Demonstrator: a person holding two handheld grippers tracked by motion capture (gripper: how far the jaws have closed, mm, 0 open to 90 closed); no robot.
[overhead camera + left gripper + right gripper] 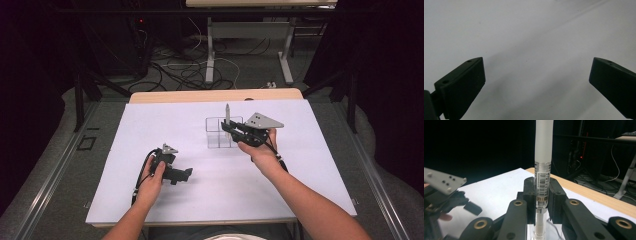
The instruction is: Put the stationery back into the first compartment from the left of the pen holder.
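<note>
A pen [543, 170] with a frosted white cap and a barcode label stands upright between the pads of my right gripper [542, 195], which is shut on it. In the high view the right gripper [231, 128] holds the pen [227, 114] just above a clear divided box [216, 134] near the middle of the white sheet. My left gripper [186, 173] rests low on the sheet at the front left, pointing right. In its own view the left gripper [536, 75] is open, with bare white sheet between its jaws.
The white sheet [150, 125] covers a wooden table [200, 95]. Beyond the far edge lie cables [175, 70] on the floor and the legs of another table [210, 50]. Dark curtains stand at both sides.
</note>
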